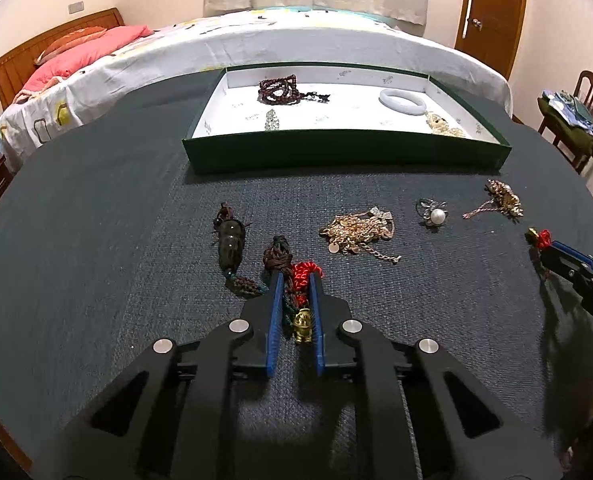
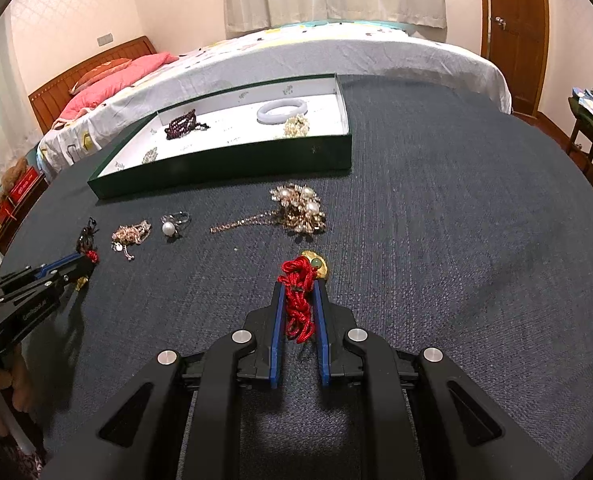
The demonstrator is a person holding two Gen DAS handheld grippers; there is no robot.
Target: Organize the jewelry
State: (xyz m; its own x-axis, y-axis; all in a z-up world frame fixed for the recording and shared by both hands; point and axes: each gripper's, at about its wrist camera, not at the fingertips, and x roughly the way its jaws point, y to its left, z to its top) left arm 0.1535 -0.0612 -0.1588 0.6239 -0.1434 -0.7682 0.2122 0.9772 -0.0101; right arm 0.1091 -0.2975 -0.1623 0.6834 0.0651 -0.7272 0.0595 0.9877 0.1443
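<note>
i see the dark bench (image 1: 96, 200) with the green tray (image 1: 348, 152) at its far side, already holding a bangle (image 1: 402, 101) and beads, while loose pieces lie in a row before it. my left gripper (image 1: 296, 280) has its jaws pinched on a cord charm (image 1: 302, 322) with red and brown cord and a gold figure, and my right gripper (image 2: 298, 288) is clamped on a red cord pendant (image 2: 296, 304), both low at the bench. i judge this the pick-up step, so next comes lifting each clear and carrying it over the tray wall.

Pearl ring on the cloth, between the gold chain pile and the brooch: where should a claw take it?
Grip the pearl ring by its metal band, from above, jaws straddling the band. It lies on its side with the round pearl toward the cameras; pads would likely slip off that.
</note>
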